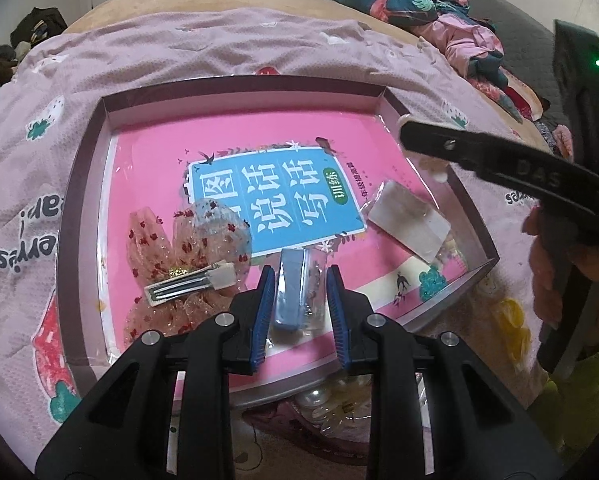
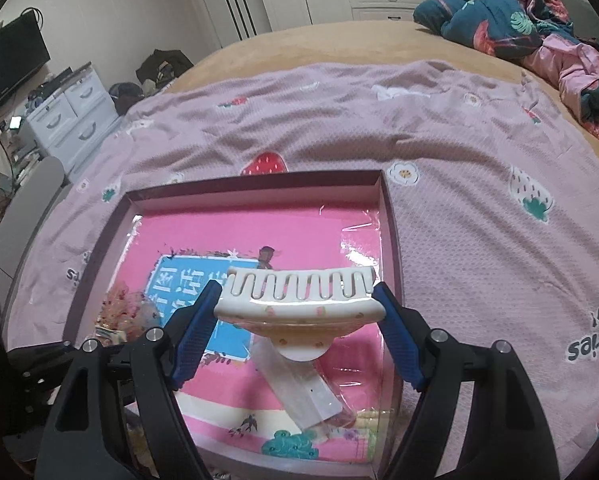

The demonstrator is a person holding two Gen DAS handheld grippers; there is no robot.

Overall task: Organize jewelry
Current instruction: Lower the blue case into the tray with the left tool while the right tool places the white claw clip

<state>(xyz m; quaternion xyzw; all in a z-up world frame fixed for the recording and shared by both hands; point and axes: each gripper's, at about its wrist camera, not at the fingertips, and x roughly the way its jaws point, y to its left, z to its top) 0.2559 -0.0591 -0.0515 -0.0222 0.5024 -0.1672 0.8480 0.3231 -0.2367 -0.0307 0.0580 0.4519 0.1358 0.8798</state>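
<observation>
A shallow box [image 1: 79,184] with a pink book cover as its floor lies on the bed. In it lie a sheer bow hair clip [image 1: 187,248], a blue clip in clear wrap [image 1: 289,292] and a white clip in clear wrap [image 1: 409,224]. My left gripper [image 1: 299,316] is open, its fingers on either side of the blue clip. My right gripper [image 2: 299,328] is shut on a cream claw hair clip [image 2: 299,300] and holds it above the box [image 2: 391,240], over the white clip [image 2: 299,392]. The right gripper also shows in the left wrist view [image 1: 419,136].
A pink printed blanket [image 2: 459,160] covers the bed around the box. A bag of pearl pieces [image 1: 331,404] lies just outside the box's near edge. Bundled clothes [image 2: 519,20] lie at the far right. Drawers [image 2: 67,116] stand at the left.
</observation>
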